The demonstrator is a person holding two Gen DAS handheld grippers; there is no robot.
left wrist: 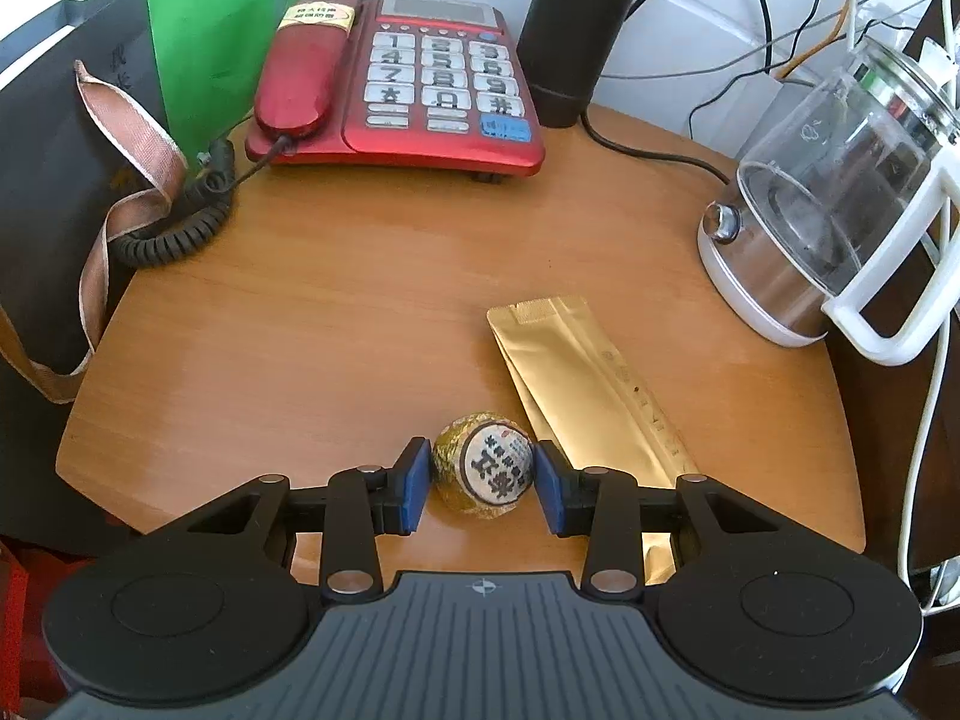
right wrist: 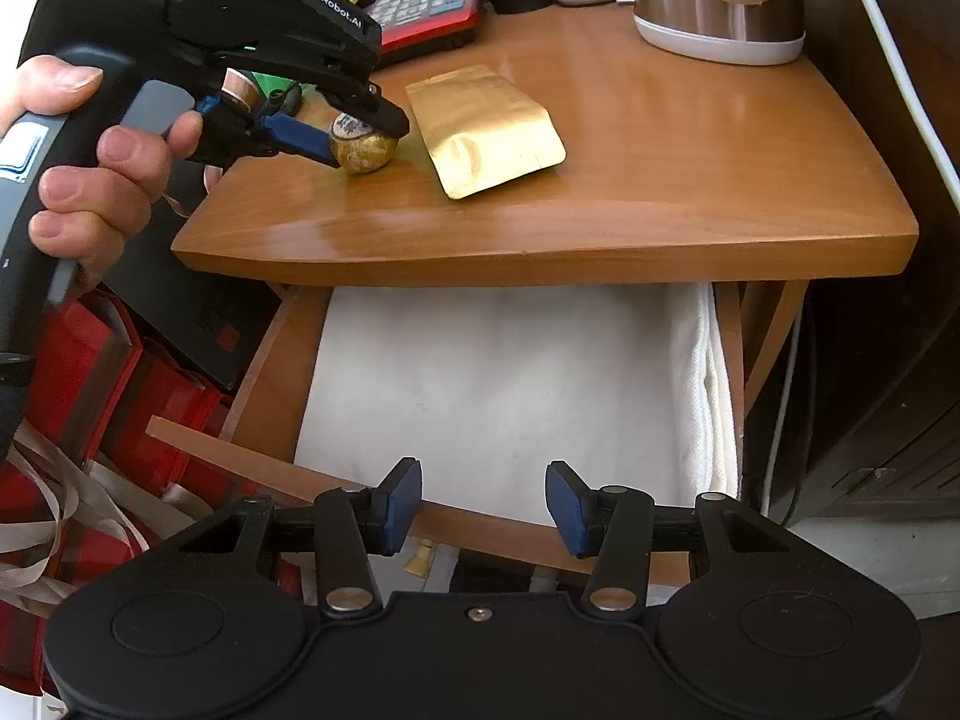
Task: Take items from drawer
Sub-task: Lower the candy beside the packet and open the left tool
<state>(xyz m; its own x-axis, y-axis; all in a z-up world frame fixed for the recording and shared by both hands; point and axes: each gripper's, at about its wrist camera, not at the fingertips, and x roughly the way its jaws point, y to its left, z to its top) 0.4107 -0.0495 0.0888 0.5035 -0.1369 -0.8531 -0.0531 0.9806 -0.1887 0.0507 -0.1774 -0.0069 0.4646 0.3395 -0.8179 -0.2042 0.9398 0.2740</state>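
Foil ball [left wrist: 483, 466], wrapped in crinkled gold with a round printed paper label on top, sits on the tabletop [left wrist: 330, 312] between the blue pads of our left gripper [left wrist: 483, 483]. In the left wrist view we see a sliver of space at the left pad, while the right pad lies at the ball's edge; from the right wrist view the pads look to be against it, so we cannot tell whether it is gripped. Our hand [right wrist: 90, 162] wraps the gripper's handle. Just beside the ball lies a flat, smooth gold pouch [left wrist: 591, 396], long and rectangular with a crimped end. Our right gripper [right wrist: 483, 507] hangs released, nothing between its pads, above the open wooden drawer [right wrist: 264, 372], which is lined with folded white cloth [right wrist: 498, 384]. Farther back on the glossy wood stand a glass kettle [left wrist: 840, 192] with steel base and white handle, a red plastic telephone [left wrist: 414, 84] with coiled cord, and a matte black cylinder [left wrist: 573, 24].
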